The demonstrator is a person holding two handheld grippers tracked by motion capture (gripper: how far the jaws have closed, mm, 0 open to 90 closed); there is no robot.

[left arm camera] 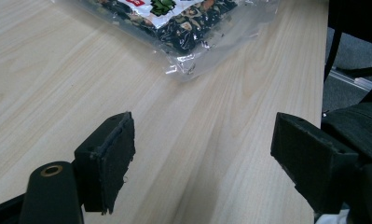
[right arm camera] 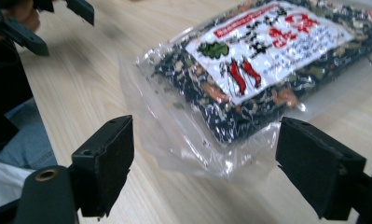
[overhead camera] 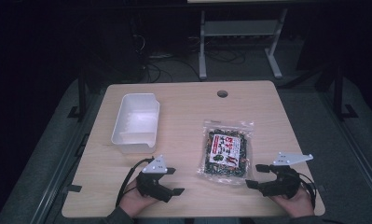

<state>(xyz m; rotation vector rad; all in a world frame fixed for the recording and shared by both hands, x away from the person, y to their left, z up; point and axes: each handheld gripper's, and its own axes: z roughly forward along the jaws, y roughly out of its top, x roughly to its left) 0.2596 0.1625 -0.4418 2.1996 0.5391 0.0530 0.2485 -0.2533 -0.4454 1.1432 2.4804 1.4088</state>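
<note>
A clear bag of dark mixed snack with a white and red label [overhead camera: 226,149] lies flat on the wooden table [overhead camera: 188,107], right of centre. My left gripper [overhead camera: 175,181] rests near the front edge, left of the bag, jaws open and empty. My right gripper [overhead camera: 255,175] sits at the bag's near right corner, also open and empty. In the left gripper view the gripper [left arm camera: 202,158] points at bare wood, with the bag [left arm camera: 183,23] farther ahead. In the right gripper view the bag's clear edge [right arm camera: 267,60] lies just beyond the open gripper [right arm camera: 204,168].
An empty white plastic bin [overhead camera: 136,122] stands on the table's left half, behind my left gripper. A cable hole [overhead camera: 222,93] sits near the far edge. Beyond the table are a metal stand [overhead camera: 239,42] and floor cables. The left gripper [right arm camera: 39,18] shows in the right gripper view.
</note>
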